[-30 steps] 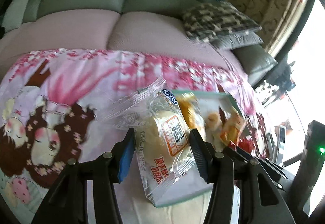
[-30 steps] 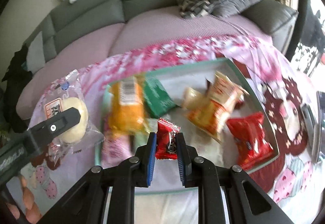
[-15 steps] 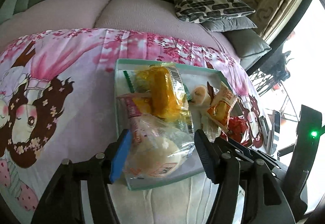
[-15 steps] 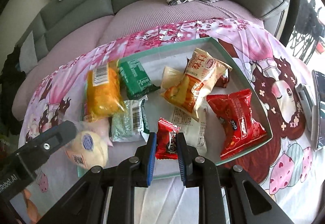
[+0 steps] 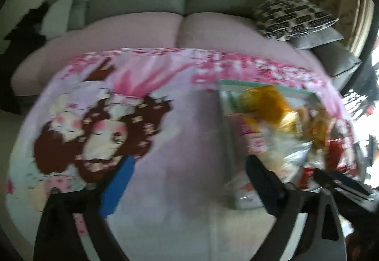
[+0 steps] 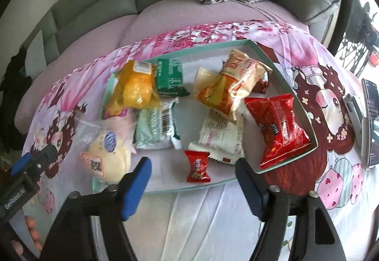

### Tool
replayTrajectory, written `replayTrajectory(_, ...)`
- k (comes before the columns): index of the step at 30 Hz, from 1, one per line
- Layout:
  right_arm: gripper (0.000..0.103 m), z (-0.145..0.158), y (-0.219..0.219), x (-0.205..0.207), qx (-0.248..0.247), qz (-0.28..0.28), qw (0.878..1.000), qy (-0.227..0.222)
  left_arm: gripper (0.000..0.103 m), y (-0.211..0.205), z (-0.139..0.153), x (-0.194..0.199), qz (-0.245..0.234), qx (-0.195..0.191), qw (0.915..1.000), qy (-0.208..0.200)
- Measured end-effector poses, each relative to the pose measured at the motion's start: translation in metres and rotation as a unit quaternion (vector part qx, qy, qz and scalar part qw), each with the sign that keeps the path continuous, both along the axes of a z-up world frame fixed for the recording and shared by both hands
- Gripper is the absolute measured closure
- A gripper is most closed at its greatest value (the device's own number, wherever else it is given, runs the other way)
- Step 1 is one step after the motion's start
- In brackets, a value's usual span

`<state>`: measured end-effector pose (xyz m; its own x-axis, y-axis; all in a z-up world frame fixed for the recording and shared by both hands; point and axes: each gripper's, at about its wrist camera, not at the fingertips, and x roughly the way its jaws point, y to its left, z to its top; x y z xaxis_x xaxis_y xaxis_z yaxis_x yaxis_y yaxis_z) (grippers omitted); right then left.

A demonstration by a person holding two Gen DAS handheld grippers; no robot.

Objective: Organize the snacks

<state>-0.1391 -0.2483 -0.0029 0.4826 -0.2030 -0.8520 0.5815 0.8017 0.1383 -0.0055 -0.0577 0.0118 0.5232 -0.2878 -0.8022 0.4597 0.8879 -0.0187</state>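
Lying between opening jaws: red candy (image 6: 197, 169)

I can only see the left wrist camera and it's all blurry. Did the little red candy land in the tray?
Observer: Yes. The small red candy lies in the teal tray, near its front edge.
Child: Is the right gripper squeezing it?
Observer: No. The right gripper is opening, its fingers clear of the candy on both sides.
Child: Where's the round bun packet?
Observer: The bun packet sits at the tray's left front corner, next to the left gripper.
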Motion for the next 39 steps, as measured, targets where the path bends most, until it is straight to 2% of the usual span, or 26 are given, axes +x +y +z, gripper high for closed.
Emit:
replayTrajectory(2,0.021,0.0,0.007,-0.001,-0.004,0.007,1.0,-0.003,0.001,0.007,-0.004,-0.002,0.01,0.019,0.9997,-0.01)
replayTrajectory(6,0.001,0.001,0.018,-0.002,-0.015,0.019,1.0,-0.005,0.001,0.023,-0.008,-0.005,0.021,0.031,0.9992,-0.012)
replayTrajectory(7,0.0,0.001,0.022,-0.002,-0.02,0.021,1.0,-0.004,0.001,0.024,-0.009,-0.007,0.023,0.033,0.9991,-0.012)
replayTrajectory(20,0.0,0.005,0.039,-0.007,-0.038,0.028,0.999,-0.008,0.001,0.038,-0.018,-0.028,0.048,0.101,0.9931,-0.036)
replayTrajectory(39,0.0,-0.004,0.035,-0.003,-0.04,0.028,0.999,0.0,0.001,0.039,-0.025,-0.016,0.055,0.102,0.9932,-0.014)
